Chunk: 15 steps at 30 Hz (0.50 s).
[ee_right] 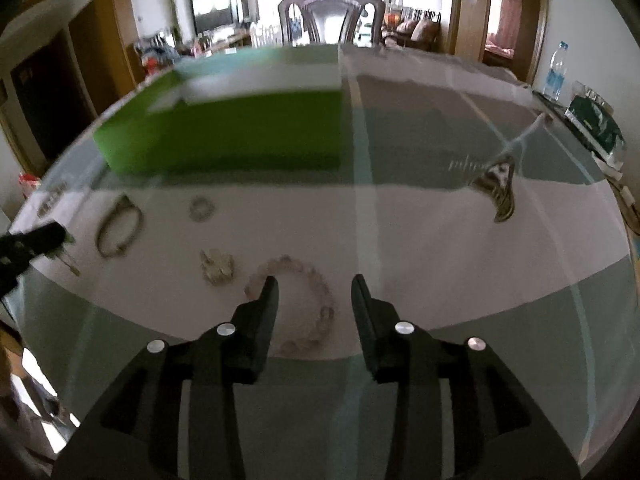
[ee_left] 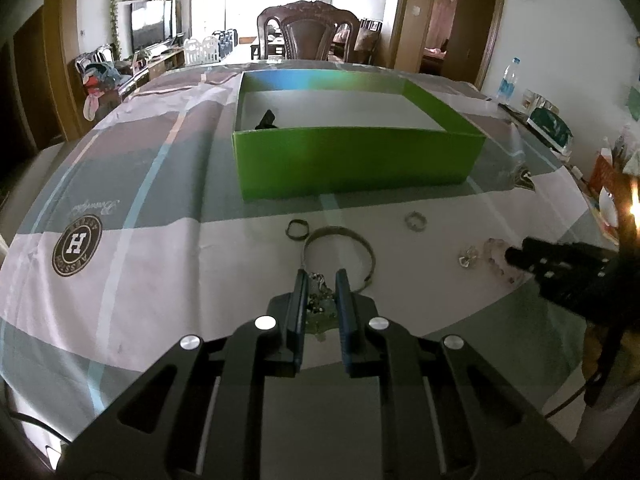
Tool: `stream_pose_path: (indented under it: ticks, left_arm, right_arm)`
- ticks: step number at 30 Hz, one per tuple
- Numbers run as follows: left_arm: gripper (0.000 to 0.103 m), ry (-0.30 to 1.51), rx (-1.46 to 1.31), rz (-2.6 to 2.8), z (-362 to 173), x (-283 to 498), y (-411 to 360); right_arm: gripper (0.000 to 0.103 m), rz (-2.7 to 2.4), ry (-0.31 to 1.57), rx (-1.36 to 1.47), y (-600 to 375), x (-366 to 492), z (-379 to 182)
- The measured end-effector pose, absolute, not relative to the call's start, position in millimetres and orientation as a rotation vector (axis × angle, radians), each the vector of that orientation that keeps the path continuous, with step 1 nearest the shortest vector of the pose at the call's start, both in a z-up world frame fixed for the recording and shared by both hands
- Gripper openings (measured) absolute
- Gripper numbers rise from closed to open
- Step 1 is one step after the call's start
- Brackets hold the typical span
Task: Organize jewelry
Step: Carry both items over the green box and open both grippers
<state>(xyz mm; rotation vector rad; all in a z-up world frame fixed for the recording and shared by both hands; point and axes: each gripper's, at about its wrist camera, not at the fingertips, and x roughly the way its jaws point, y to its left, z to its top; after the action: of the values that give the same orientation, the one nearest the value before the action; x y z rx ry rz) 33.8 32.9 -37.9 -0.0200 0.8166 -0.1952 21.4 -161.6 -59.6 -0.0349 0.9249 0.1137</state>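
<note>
Left gripper [ee_left: 322, 280]: jaws closed on a small green beaded ornament [ee_left: 320, 304], light and fragile. Right gripper [ee_right: 315, 286]: jaws parted, empty, directly above the pale bead bracelet [ee_right: 308, 304]; it is limp and slippery, so pinch across one strand. Green box [ee_left: 352, 160] lies ahead.

We see an open green box [ee_left: 352, 160] standing on the tablecloth, a small dark item [ee_left: 267, 119] lying in its near-left corner. In front of it lie a dark ring [ee_left: 297, 229], a silvery ring [ee_left: 415, 222], a thin bangle [ee_left: 344, 254], a clear crystal piece [ee_left: 469, 258] and a pale beaded bracelet [ee_right: 304, 308]. We note a greenish beaded piece [ee_left: 320, 304] pinched between blue pads.
</note>
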Motion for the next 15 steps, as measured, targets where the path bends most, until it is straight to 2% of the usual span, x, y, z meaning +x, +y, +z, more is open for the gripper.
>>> stream_pose_path:
  ticks: [1, 2, 3, 7, 15]
  left_arm:
    - [0.014, 0.816, -0.021, -0.194, -37.7, 34.2, 33.7]
    - [0.014, 0.816, -0.022, -0.192, -37.2, 34.5, 34.5]
    - [0.014, 0.815, -0.023, -0.191, -36.9, 34.5, 35.4]
    - [0.014, 0.808, -0.041, -0.206, -27.9, 36.4, 39.2]
    - [0.014, 0.735, -0.053, -0.238, 22.6, 53.1, 42.3]
  right_arm:
    - [0.018, 0.116, 0.914, -0.043, -159.6, 19.9, -60.0]
    - [0.01, 0.129, 0.915, -0.044, -158.0, 19.3, -60.0]
    - [0.008, 0.146, 0.923, -0.038, -156.1, 19.0, -59.9]
    - [0.008, 0.166, 0.882, -0.031, -151.2, 16.3, -42.5]
    - [0.008, 0.21, 0.704, -0.078, -137.2, 25.0, 35.5]
